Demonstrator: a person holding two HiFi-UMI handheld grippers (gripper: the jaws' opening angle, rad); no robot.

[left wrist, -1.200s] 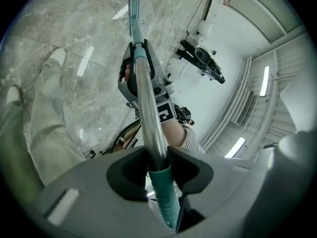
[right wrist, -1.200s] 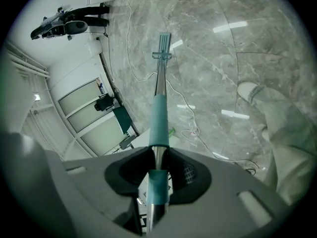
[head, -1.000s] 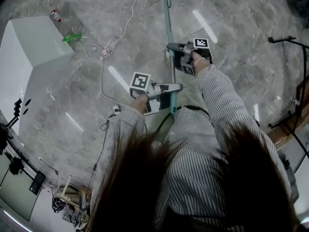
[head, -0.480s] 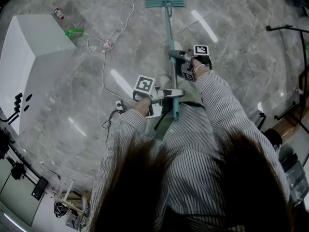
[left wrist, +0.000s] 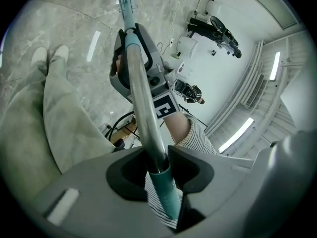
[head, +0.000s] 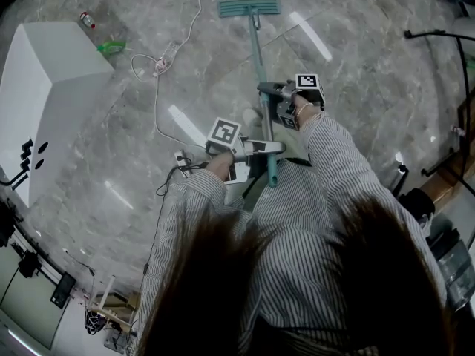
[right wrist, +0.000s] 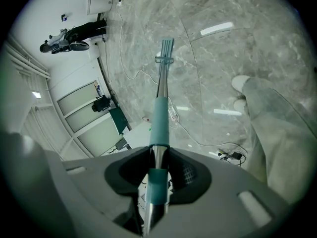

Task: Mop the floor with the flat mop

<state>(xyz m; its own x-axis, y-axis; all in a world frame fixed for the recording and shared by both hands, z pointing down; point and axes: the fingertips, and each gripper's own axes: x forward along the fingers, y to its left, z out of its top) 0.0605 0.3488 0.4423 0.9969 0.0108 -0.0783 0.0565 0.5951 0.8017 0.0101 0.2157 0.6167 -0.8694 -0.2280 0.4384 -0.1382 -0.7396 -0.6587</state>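
Both grippers clamping flat mop handle (head: 257, 50): left gripper (head: 266, 147) jaws closed on teal top end, right gripper (head: 263, 90) jaws closed lower down. Mop head (head: 249, 7) resting flat on marble floor (head: 356, 65) ahead (cable (head: 156, 106) lying off left). Mid-stroke, likely; next needing steady push, avoiding cable.

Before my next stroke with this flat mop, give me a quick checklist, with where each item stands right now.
1. Left tool shut on the mop handle near its top end: ok.
2. Right tool shut on the handle lower down: ok.
3. Mop head lying flat on the floor ahead: looks ok.
4. White cable apart from the mop head: ok, but it lies left of the handle, so a leftward sweep could catch it.
5. Mop head damp enough: cannot tell.
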